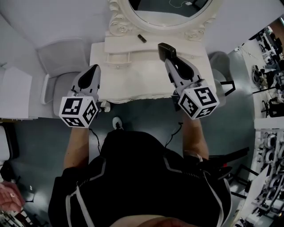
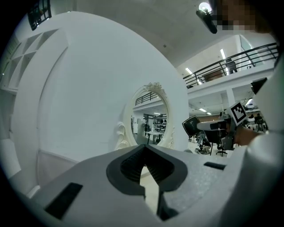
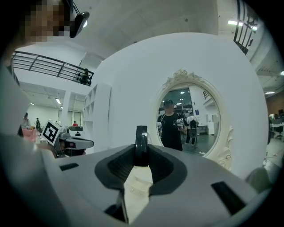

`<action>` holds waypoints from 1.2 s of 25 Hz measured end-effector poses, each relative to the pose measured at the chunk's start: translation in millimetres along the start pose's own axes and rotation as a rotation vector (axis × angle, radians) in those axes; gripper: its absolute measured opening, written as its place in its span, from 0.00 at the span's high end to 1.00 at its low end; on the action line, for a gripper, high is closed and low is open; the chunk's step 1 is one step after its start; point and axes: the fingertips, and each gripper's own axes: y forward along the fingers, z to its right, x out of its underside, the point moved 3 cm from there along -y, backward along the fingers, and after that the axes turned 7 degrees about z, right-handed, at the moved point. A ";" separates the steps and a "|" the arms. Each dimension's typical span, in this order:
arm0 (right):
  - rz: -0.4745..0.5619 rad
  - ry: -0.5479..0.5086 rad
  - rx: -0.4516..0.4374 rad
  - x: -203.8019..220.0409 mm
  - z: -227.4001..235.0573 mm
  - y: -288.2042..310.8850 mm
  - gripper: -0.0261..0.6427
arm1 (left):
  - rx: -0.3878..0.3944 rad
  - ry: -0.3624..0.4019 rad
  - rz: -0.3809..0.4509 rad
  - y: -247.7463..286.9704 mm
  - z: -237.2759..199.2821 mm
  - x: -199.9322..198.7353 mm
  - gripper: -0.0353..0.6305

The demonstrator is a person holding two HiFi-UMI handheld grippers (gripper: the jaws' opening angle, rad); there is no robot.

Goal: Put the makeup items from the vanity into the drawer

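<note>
Head view, top centre: white vanity [image 1: 133,77] with an ornate oval mirror [image 1: 168,9], standing on a grey floor [image 1: 146,117]. A white chair [image 1: 55,66] stands at left, and cluttered workshop racks [image 1: 270,71] fill the right edge. The right gripper [image 1: 167,55] is clamped on a dark flat makeup case [image 1: 165,48] above the vanity top. The left gripper [image 1: 94,69] has its jaws together with nothing between them. A small dark tube [image 1: 142,38] lies beside the mirror base.
</note>
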 end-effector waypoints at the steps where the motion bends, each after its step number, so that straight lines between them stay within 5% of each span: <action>1: -0.005 -0.001 0.003 -0.7 -1.2 3.0 0.82 | 0.005 -0.003 -0.001 0.5 -2.8 -1.2 0.94; 14: -0.058 -0.001 0.019 14.9 -9.2 116.4 0.82 | 0.060 -0.024 -0.032 47.6 -94.5 7.4 0.94; 30: -0.322 -0.070 -0.314 102.8 18.1 218.7 0.82 | -0.132 -0.045 -0.120 97.5 -117.1 68.7 0.94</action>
